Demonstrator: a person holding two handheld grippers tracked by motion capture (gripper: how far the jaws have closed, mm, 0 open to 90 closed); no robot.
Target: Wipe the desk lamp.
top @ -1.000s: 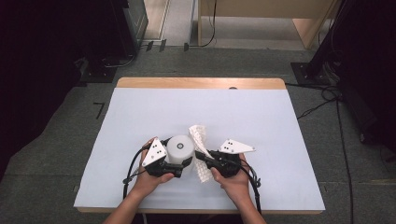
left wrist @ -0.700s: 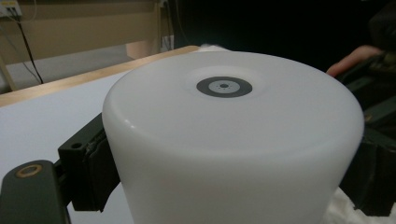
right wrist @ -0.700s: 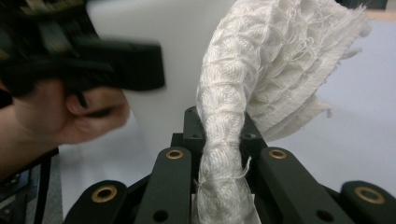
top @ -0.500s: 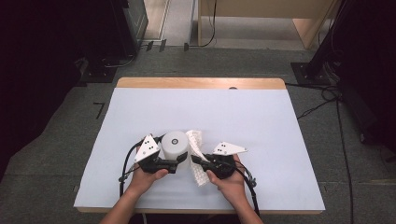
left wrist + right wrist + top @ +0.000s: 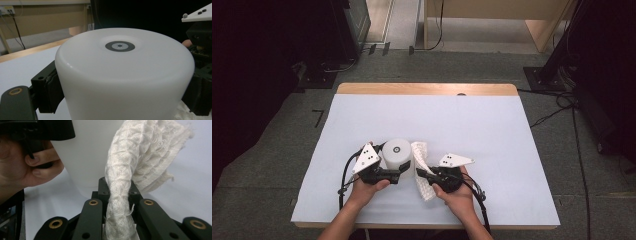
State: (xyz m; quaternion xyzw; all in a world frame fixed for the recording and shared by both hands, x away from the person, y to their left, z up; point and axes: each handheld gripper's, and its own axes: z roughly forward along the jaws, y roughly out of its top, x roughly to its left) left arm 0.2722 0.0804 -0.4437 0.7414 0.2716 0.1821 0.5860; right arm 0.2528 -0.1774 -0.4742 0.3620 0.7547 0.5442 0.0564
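Since a second ago, your hands have carried both things slightly left. On the counter [image 5: 492, 125] near your edge, your left gripper [image 5: 398, 172] holds the white cylinder [image 5: 397, 156] between its jaws; just right, your right gripper [image 5: 422, 173] pinches the white cloth [image 5: 421, 159], touching it.

White cylinder [image 5: 125, 82] is looking like smooth plastic w/ a soft satin sheen, a small grey ring printed on top. Cloth [image 5: 120, 185] is showing as coarse woven white fabric, waffle-textured, edges fraying into loose threads. Left hand-held gripper [image 5: 394, 175] and right hand-held gripper [image 5: 422, 173] are appearing as matt black plastic; brass-coloured metal bushings are glinting in the right one's links. Bench [image 5: 492, 130] is wearing a matt, pale blue-white sheet, approx paper-smooth, w/ a light wood edge at the back.
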